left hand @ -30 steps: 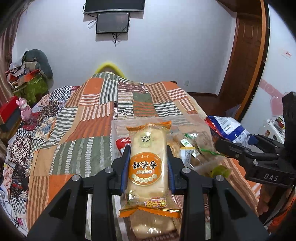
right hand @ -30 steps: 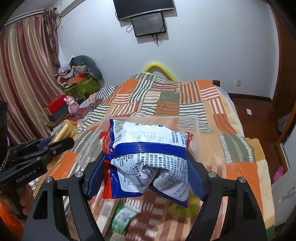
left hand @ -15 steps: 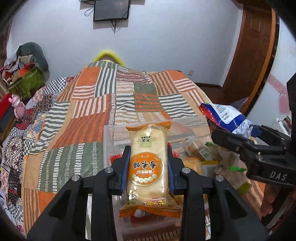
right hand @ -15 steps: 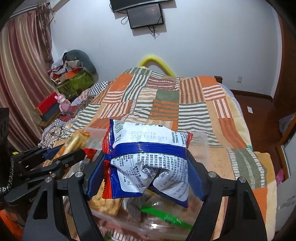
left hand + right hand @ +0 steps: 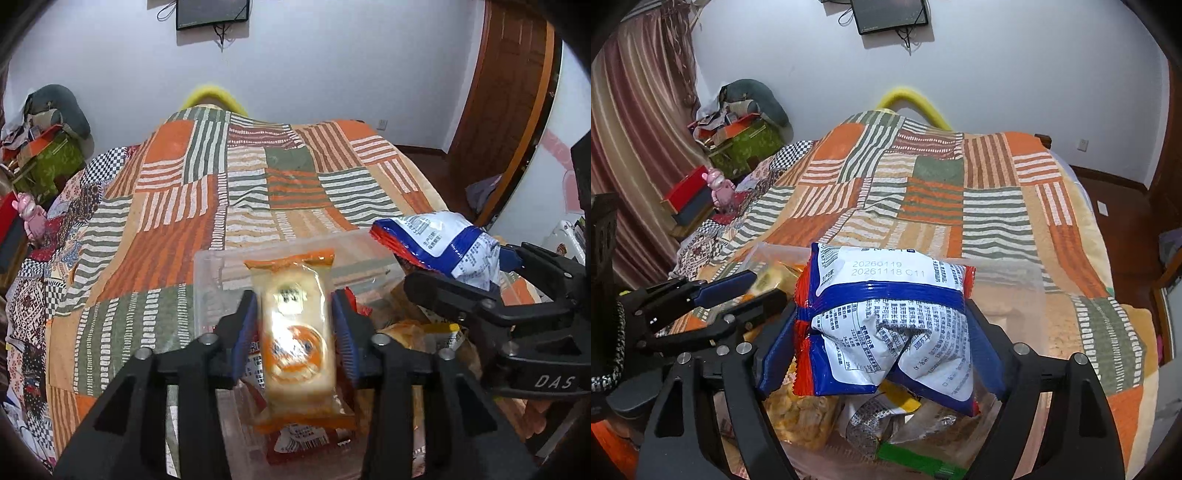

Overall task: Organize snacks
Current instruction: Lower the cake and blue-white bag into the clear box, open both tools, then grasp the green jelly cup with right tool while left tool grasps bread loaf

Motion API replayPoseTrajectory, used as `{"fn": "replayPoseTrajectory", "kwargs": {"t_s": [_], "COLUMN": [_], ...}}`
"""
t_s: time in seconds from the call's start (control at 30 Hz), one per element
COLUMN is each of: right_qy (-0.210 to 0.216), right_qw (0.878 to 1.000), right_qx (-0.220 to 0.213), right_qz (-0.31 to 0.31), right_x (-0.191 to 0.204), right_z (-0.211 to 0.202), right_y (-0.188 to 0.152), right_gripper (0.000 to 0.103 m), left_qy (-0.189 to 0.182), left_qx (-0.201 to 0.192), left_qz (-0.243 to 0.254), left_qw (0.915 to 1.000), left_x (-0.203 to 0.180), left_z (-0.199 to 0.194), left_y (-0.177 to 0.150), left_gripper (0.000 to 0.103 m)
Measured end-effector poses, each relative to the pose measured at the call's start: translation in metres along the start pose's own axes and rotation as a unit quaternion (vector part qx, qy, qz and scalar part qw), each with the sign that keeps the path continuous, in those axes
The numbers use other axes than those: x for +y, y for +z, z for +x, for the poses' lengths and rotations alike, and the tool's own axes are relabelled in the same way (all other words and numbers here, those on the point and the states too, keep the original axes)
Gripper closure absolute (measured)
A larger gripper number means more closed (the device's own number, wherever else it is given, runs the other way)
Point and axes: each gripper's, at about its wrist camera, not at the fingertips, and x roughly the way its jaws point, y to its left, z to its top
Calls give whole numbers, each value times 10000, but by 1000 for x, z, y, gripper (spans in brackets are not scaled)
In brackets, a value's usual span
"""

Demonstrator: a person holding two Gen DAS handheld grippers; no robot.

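Both hands are over the bin (image 5: 210, 280), which sits on the bed (image 5: 166, 206) toward its near edge.

The left gripper (image 5: 293, 325) has just been opening. The cracker pack (image 5: 295, 306) is between its jaws, but I see a sliver of gap at each pad and the pack is smeared with blur. I read that as let go, with the pack dropping into the bin's left half.

The right gripper (image 5: 882, 332) has just been opening a bit too, with the bag (image 5: 886, 273) between its jaws. The pads look like they're on the bag's sides, so I'd call it gripped, just looser. It hangs over the bin's right half, near the far wall.

What could go wrong, as I see it:
- The cracker pack lands on the packs already heaped there and slides toward the near wall or tips out.
- The bag is puffy and sits high. If it's released from here it could bounce off the pile and go over the rim onto the bed.
- The two grippers are close together, so one could knock the other.

The count:
- 2 grippers
- 1 cracker pack
- 1 bag
- 1 bin
- At least 3 packs in the bin: a yellow one (image 5: 798, 413), a silver one (image 5: 864, 424) and a green-striped one (image 5: 916, 458). There are more underneath that I can't count.
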Motion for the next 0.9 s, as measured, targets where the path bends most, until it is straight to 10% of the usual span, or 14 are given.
{"fn": "replayPoseTrajectory", "kwargs": {"t_s": [0.5, 0.9], "right_qy": [-34, -309], "right_qw": [9994, 9979], "right_qx": [-336, -561], "right_qz": [-100, -61], "right_x": [3, -16], "right_z": [-40, -94], "right_y": [-2, -50], "right_gripper": [17, 11], "left_qy": [70, 174], "left_qx": [-515, -182], "left_qz": [141, 425], "left_qw": [9985, 9988], "left_x": [-2, -6], "left_z": [-66, -91], "left_y": [-9, -78], "left_gripper": [33, 20]}}
